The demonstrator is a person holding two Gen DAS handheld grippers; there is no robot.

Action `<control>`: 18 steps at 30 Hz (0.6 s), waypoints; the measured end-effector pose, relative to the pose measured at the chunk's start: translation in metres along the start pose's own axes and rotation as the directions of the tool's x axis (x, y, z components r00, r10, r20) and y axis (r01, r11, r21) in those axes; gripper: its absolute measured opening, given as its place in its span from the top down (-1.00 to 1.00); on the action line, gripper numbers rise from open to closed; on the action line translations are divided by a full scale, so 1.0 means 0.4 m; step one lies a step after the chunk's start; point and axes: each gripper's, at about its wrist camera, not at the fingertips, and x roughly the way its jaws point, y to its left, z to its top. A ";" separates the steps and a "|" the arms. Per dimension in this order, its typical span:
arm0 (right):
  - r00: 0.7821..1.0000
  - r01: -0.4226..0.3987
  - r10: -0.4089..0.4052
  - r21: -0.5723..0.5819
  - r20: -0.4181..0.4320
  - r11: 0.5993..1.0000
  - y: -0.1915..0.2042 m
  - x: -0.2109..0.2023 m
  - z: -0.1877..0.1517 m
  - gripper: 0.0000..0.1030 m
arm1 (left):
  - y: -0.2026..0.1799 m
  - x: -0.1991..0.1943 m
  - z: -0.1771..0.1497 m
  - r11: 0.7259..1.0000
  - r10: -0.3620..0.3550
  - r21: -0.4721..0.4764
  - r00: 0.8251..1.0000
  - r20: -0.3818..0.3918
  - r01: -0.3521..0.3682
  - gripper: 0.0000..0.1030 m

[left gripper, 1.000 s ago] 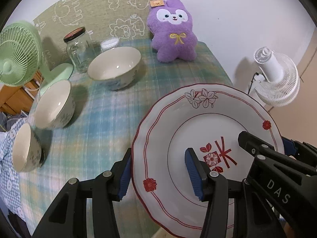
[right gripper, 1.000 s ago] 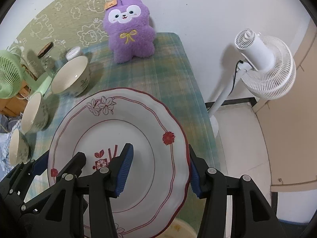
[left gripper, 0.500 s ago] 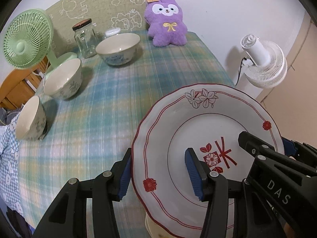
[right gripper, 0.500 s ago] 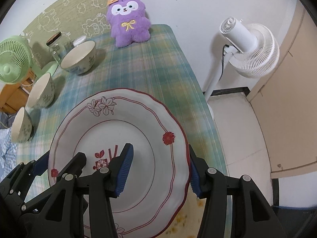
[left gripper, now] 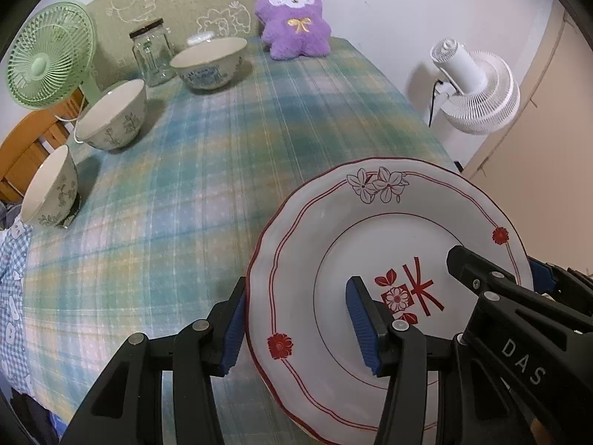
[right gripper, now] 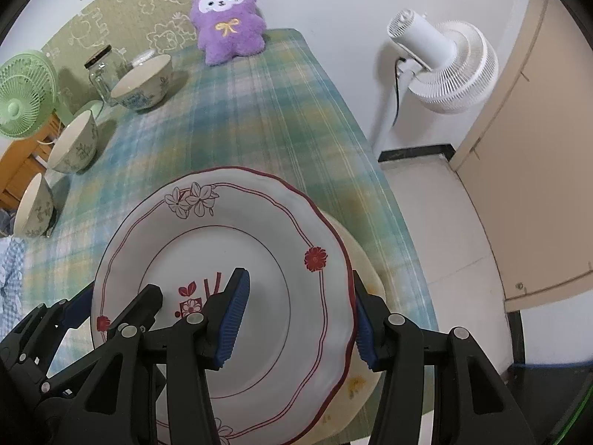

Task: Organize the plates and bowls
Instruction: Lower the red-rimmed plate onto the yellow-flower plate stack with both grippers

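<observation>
Both claws were clamped on one red-trimmed plate (left gripper: 389, 244): the left claw (left gripper: 298, 324) pinched its left rim, one blue pad under the rim and the other on the upper face, and the right claw (right gripper: 300, 309) pinched its right rim in the same manner, one pad on the upper face and the other outside the rim. The plate, white with a scalloped red edge, outlined flowers at its far side and a red emblem in its well, was held face up over the near right corner of the counter (left gripper: 237, 155), which was covered in a blue-green plaid cloth. In the right wrist view, a second, cream-coloured plate (right gripper: 365, 270) lay directly beneath it, showing past its right edge with yellowish marks on its near rim; whether the two touched could not be determined. Three bowls stood apart from one another along the left side of the counter: a large bowl (left gripper: 209, 63) with blue pattern at the far end, a middle bowl (left gripper: 113, 118) with leaf pattern, and a small bowl (left gripper: 50, 187) nearest. A glass jar (left gripper: 152, 55) stood just beside the large bowl. A purple plush toy (left gripper: 294, 18) sat at the far edge against the wall. A green fan (left gripper: 48, 55) stood at the far left, and a white fan (right gripper: 441, 63) stood on the floor to the right of the counter.
</observation>
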 end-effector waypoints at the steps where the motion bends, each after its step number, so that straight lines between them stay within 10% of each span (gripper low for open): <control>1: 1.000 0.003 -0.003 0.003 -0.004 1.000 -0.003 0.004 -0.009 -0.06 | -0.002 0.003 -0.006 1.000 -0.004 0.001 1.000 -0.002 0.004 -0.02; 18: 0.998 0.053 -0.053 0.014 -0.013 0.998 0.002 0.025 -0.048 -0.07 | -0.030 0.013 -0.037 0.995 0.057 0.080 0.998 0.041 -0.060 -0.01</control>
